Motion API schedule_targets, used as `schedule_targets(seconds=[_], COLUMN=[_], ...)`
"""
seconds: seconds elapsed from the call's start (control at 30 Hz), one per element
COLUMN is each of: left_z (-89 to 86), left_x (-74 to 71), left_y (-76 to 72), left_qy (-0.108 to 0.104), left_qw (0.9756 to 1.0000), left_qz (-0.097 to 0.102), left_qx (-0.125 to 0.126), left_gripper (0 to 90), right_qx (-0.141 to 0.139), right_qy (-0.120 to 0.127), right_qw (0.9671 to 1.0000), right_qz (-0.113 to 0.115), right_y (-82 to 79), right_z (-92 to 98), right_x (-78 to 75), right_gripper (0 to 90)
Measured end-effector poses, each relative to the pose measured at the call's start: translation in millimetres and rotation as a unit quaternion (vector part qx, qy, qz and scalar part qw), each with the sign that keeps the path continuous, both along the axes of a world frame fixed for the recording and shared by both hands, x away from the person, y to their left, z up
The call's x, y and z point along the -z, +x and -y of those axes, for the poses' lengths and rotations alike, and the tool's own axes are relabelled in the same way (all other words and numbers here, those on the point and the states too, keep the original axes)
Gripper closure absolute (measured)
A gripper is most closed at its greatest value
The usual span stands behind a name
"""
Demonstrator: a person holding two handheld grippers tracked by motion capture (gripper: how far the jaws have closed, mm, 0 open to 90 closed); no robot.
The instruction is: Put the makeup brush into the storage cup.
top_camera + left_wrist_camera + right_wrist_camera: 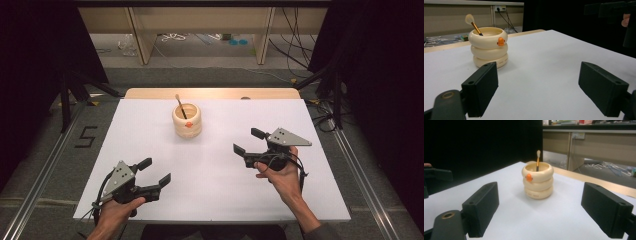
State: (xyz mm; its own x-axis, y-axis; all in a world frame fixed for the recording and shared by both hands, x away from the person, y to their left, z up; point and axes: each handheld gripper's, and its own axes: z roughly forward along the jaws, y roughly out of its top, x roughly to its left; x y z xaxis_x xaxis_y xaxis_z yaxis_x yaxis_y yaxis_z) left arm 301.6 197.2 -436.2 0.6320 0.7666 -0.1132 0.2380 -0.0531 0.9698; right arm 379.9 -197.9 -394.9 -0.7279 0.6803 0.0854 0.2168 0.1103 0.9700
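Cream ringed holder [187,120] standing at table's [150,145] 12 o'clock, brush [180,106] leaning inside toward 11. Right gripper [245,141] sitting nearer, left gripper [156,171] farther; both holding jaws apart, empty.

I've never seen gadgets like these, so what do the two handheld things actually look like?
Each is a black handheld tool. The left tongs and right tongs each end in two flat, blocky black jaws with small holes. A grey three-cornered plate dotted with small holes sits on top of each, and dark cables trail from both. The forearms look bare.
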Motion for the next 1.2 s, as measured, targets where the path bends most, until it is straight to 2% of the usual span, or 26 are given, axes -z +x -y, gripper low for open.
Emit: schedule_targets(seconds=[0.13, 0.23, 0.3, 0.37, 0.43, 0.7, 0.73, 0.77, 0.87, 0.93, 1.07, 1.1, 1.13, 1.2], left_z=[0.1, 0.2, 0.1, 0.1, 0.1, 0.1, 0.0, 0.0, 0.1, 0.1, 1.0, 1.2, 1.3, 1.1], left_x=[0.1, 0.0, 0.0, 0.0, -0.1, -0.1, -0.1, -0.1, -0.2, -0.2, 0.1, 0.1, 0.1, 0.0], left_y=[0.0, 0.0, 0.0, 0.0, 0.0, -0.1, -0.1, -0.1, -0.2, -0.1, -0.4, -0.5, -0.6, -0.5], left_qy=[0.000, 0.000, 0.000, 0.000, 0.000, 0.000, 0.000, 0.000, 0.001, 0.000, -0.002, -0.003, -0.003, -0.002], left_qw=[1.0000, 1.0000, 1.0000, 1.0000, 1.0000, 1.0000, 1.0000, 1.0000, 1.0000, 1.0000, 1.0000, 1.0000, 1.0000, 1.0000], left_qz=[0.000, 0.000, 0.000, 0.000, 0.000, 0.001, 0.000, 0.000, 0.002, 0.002, 0.001, 0.001, 0.001, 0.001], left_qx=[0.000, 0.000, 0.000, 0.000, 0.000, 0.000, 0.000, 0.000, 0.001, 0.001, 0.001, 0.001, 0.001, 0.001], left_gripper=[15.8, 15.8, 15.8, 15.8, 15.8, 15.8, 15.8, 15.8, 15.8, 15.8, 15.8, 15.8, 15.8, 15.8], right_qx=[0.000, 0.005, 0.007, 0.009, 0.009, 0.014, 0.014, 0.014, 0.008, 0.012, 0.009, 0.008, 0.011, 0.008], right_qy=[0.004, 0.003, 0.011, 0.007, 0.011, 0.010, 0.017, 0.007, 0.009, 0.008, 0.009, 0.017, 0.013, 0.013], right_qw=[1.0000, 1.0000, 0.9999, 0.9999, 0.9998, 0.9998, 0.9998, 0.9999, 0.9999, 0.9998, 0.9999, 0.9998, 0.9998, 0.9998], right_qz=[0.003, -0.003, 0.003, 0.001, 0.010, -0.006, 0.001, -0.007, -0.002, -0.010, -0.001, -0.003, -0.011, -0.009], right_y=[-2.7, -6.5, -8.8, -11.7, -14.2, -25.9, -25.4, -27.3, -29.1, -32.1, -34.5, -36.1, -37.9, -39.2], right_z=[2.7, 7.8, 11.5, 14.4, 17.2, 25.7, 25.1, 26.4, 27.2, 28.4, 30.1, 30.1, 30.6, 30.7], right_x=[3.6, 4.5, 5.6, 5.5, 6.5, 15.1, 17.3, 17.1, 18.6, 18.4, 19.9, 20.5, 20.6, 21.7], right_gripper=[15.4, 15.4, 15.4, 15.4, 15.4, 15.3, 15.3, 15.3, 15.3, 15.3, 15.3, 15.3, 15.3, 15.3])
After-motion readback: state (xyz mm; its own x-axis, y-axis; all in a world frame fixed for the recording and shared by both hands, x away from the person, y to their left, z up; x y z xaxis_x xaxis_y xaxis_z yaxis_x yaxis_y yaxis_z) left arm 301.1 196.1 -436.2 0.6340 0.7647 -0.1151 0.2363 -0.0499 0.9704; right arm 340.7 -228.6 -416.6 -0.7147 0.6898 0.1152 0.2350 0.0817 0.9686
